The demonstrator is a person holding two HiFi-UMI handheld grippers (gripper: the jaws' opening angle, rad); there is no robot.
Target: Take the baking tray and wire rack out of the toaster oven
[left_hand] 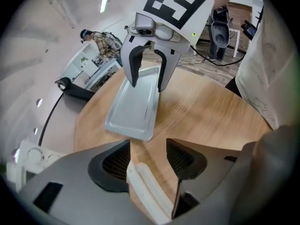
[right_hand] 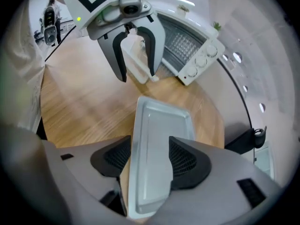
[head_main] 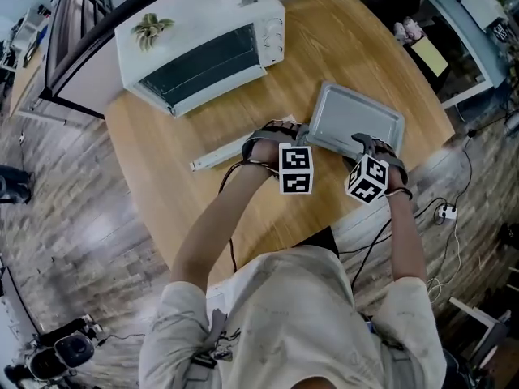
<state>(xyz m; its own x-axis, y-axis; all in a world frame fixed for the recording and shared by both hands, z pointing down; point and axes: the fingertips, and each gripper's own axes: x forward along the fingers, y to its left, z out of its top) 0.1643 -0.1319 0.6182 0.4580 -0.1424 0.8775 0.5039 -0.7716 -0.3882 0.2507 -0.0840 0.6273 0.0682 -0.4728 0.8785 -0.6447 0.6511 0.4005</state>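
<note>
**Tray** (right_hand: 161, 121). Shallow grey metal pan with a raised rim. It lies flat on the table (head_main: 162, 132), out of the oven (head_main: 203, 35) and well apart from it, on the person's right. It holds nothing.
- Handling (judged): light and stiff, with a smooth, likely slippery face. The flat floor gives no purchase, so it is best pinched across the rim at a short end.

**Rack** (right_hand: 183, 43). A lattice shows inside the oven cavity in the right gripper view. It appears to be the rack, not yet taken out.
- Handling (judged): light and rigid, with open wires that could snag on the side rails. Best to grip the front cross-wire near its middle and draw it straight out.

**Oven**. White, at the far left of the table, with the door (head_main: 207, 67) folded down. The cavity holds the rack only, as far as can be seen.

**Strip** (left_hand: 145, 186). Pale narrow bar lying on the table between oven and tray. What it is for cannot be told.

**Right gripper** (right_hand: 150, 138). Poised at the tray's near short end, fingers (right_hand: 117, 156) spread with the tray showing between them. No pinch is evident.

**Left gripper** (left_hand: 148, 143). Low over the table just beside the tray, fingers spread. One end of the strip lies in the gap, close to one finger and not clamped.
</note>
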